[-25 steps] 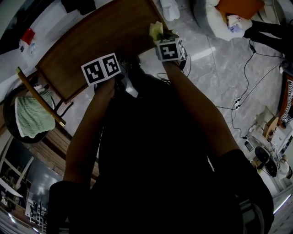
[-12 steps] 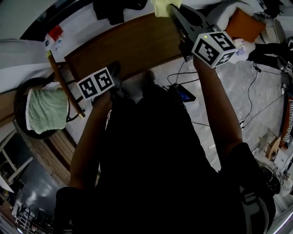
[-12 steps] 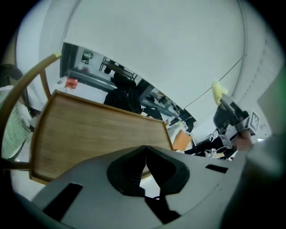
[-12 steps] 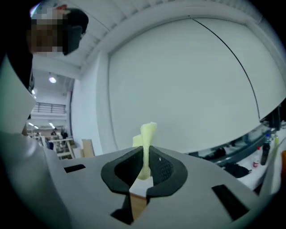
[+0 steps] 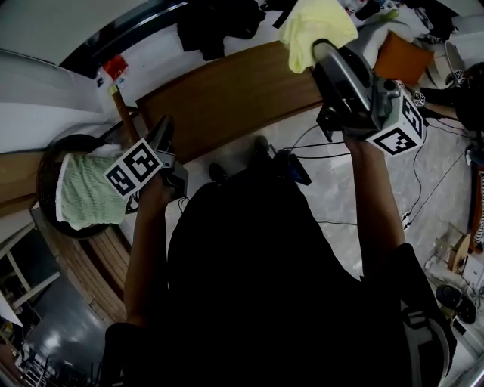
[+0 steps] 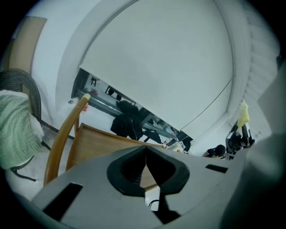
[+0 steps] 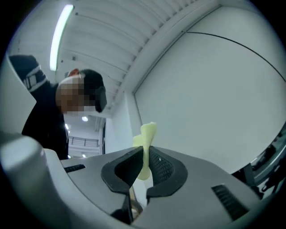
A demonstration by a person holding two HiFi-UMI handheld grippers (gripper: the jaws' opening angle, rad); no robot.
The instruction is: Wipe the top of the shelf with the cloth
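The brown wooden shelf top (image 5: 227, 98) runs across the upper middle of the head view. My right gripper (image 5: 321, 47) is raised over its far right end, shut on a pale yellow cloth (image 5: 314, 30) that hangs bunched above the wood. In the right gripper view the cloth (image 7: 146, 138) sticks up from between the closed jaws of the right gripper (image 7: 145, 163), which points at a white wall. My left gripper (image 5: 162, 130) is at the shelf's near left edge, shut and empty. In its own view the left gripper (image 6: 145, 154) looks across the wooden top (image 6: 103, 143).
A round dark chair (image 5: 49, 162) with a green towel (image 5: 87, 189) and a curved wooden rail (image 5: 125, 117) stands left of the shelf. Dark clothes (image 5: 219, 23) lie behind it, an orange cushion (image 5: 397, 49) at the right. Cables (image 5: 431, 174) cross the floor. A person (image 7: 44, 112) stands beyond.
The right gripper has lifted the yellow cloth up and to the right, off the shelf's edge. The left gripper has slid left toward the chair.
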